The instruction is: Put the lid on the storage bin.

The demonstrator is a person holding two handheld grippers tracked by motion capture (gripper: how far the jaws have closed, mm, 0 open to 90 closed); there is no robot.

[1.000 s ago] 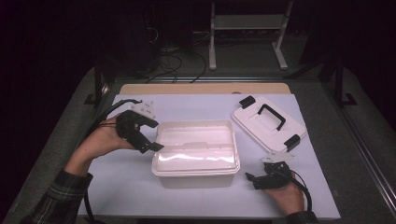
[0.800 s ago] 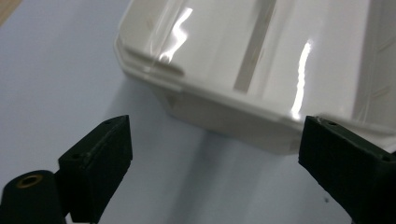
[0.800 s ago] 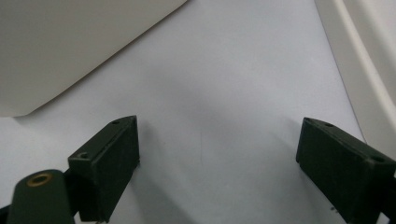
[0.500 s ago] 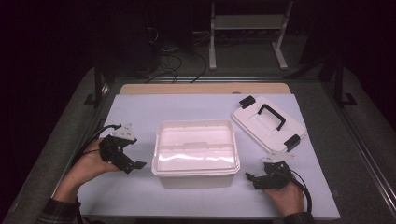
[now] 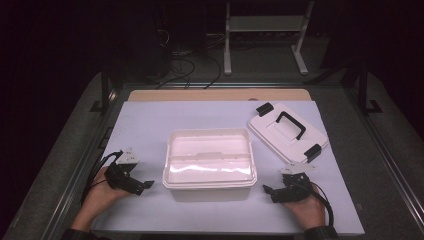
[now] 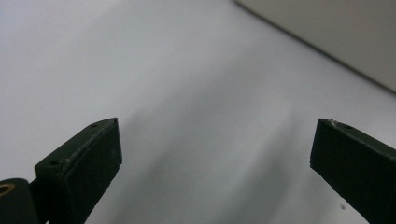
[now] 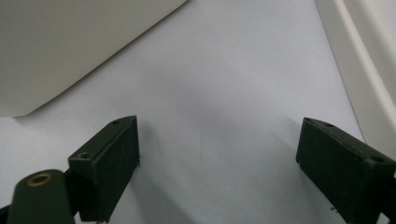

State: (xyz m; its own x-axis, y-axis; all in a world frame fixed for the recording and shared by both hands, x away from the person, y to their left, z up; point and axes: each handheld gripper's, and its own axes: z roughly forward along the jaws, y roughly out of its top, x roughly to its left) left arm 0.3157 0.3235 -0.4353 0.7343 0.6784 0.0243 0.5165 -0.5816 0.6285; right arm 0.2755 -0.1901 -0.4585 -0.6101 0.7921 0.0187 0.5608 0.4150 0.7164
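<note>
On the white mat (image 5: 150, 125), the left gripper (image 5: 142, 185) and right gripper (image 5: 269, 190) flank the open box (image 5: 209, 186), both jaws wide, empty.

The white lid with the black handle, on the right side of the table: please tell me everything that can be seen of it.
The white rectangular plastic lid lies flat on the pale table cover, top side up and turned at an angle to the table's edges. It has a black handle across its middle and a black latch at each of two opposite ends. It sits off the white open plastic box, behind and to the right of it, apart from it. Neither gripper touches it.
</note>
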